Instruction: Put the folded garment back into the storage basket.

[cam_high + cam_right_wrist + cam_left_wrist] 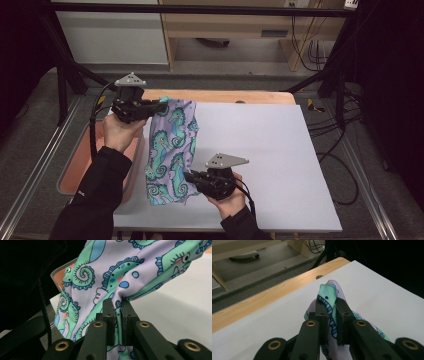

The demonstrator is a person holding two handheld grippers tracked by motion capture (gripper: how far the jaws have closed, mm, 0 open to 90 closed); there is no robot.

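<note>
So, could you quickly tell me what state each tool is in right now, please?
Left tool: shut on the seahorse-print cloth.
Right tool: shut on the same cloth.

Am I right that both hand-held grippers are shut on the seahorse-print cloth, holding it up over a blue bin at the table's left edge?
Not quite: the bin is salmon pink, not blue, as the high view shows. The rest holds: the left hand-held gripper and the right hand-held gripper are both shut on the seahorse-print cloth, and the bin sits at the table's left edge.
</note>
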